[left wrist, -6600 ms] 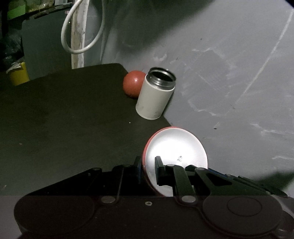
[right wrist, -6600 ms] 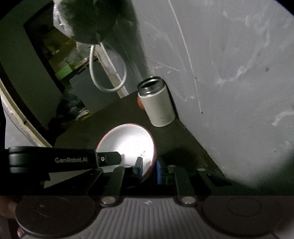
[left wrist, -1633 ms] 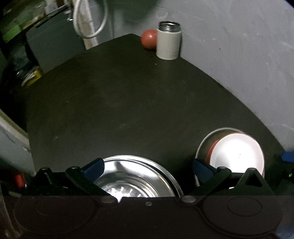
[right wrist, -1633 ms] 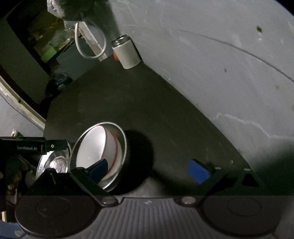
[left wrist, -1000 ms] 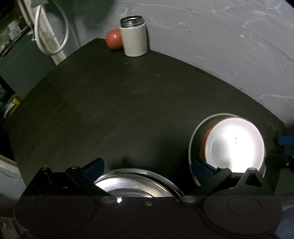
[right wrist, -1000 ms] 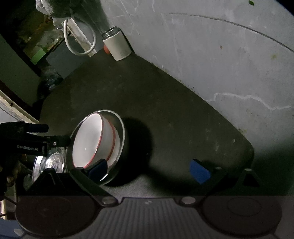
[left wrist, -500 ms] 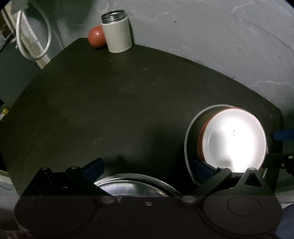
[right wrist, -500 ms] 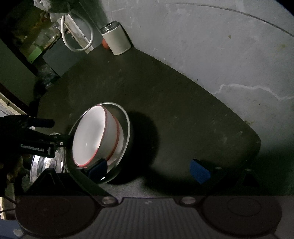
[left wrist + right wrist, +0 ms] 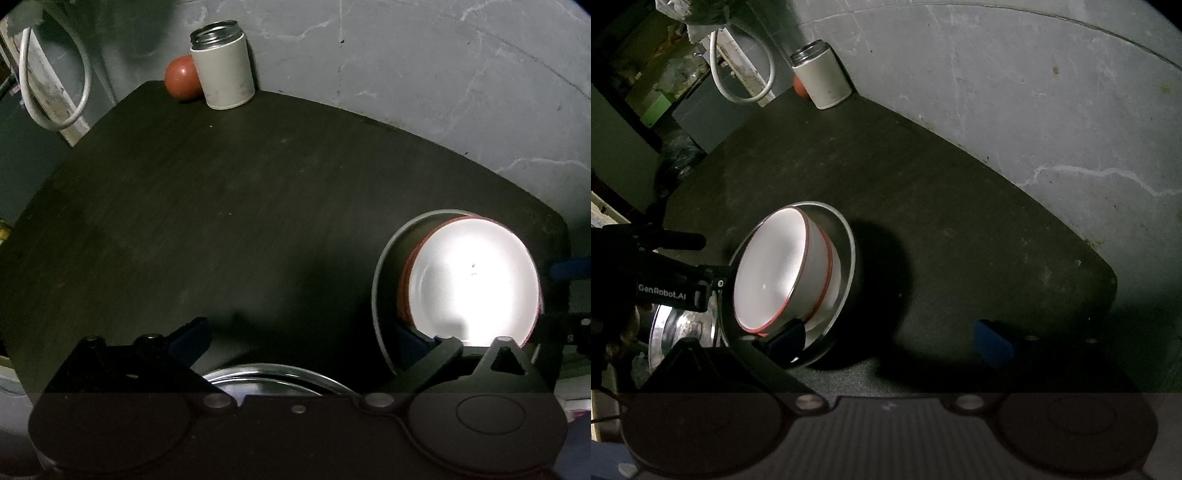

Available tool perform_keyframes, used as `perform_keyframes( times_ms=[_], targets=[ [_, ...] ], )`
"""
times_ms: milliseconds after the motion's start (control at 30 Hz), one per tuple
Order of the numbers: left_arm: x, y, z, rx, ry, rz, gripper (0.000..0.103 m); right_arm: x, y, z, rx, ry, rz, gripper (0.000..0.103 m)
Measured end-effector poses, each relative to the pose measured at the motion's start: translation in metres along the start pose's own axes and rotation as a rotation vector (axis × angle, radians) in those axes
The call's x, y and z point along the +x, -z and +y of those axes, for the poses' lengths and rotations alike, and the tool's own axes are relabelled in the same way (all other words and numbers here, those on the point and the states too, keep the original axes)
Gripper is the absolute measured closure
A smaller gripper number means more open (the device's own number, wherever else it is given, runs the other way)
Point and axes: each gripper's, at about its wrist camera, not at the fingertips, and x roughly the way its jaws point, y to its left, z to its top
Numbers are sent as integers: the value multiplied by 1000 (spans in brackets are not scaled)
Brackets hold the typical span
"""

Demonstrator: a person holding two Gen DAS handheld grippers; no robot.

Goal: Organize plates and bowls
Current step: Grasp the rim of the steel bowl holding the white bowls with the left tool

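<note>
The left gripper (image 9: pixel 301 338) is spread wide and empty, held low over the dark table (image 9: pixel 258 206), a steel plate (image 9: pixel 273 376) just below its fingers. The right gripper (image 9: pixel 890 338) is likewise splayed, nothing between its blue pads (image 9: pixel 991 347). The white bowl (image 9: pixel 779 269), red-rimmed, is seen nested in a steel bowl (image 9: pixel 846 251) on the table, between both tools. A canister (image 9: pixel 223 70) and red ball (image 9: pixel 181 83) are parked at the far corner.
</note>
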Motion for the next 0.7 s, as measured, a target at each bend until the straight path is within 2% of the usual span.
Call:
perform_keyframes(
  times_ms=[133, 200, 300, 400, 567, 700],
  targets=[
    [0, 0, 6, -37, 69, 8, 20, 0, 0, 1, -4, 0, 1, 5],
    [0, 0, 7, -51, 96, 5, 30, 0, -1, 2, -7, -7, 2, 8],
    [0, 0, 6, -66, 138, -1, 45, 0, -2, 2, -12, -5, -9, 14],
    [1, -1, 6, -99, 163, -8, 55, -3, -4, 3, -5, -9, -27, 23],
    [2, -1, 4, -133, 189, -16, 68, -5, -10, 5, 5, -13, -44, 43],
    [4, -1, 1, -153, 199, -21, 77, -4, -15, 7, 6, 1, -44, 47]
  ],
)
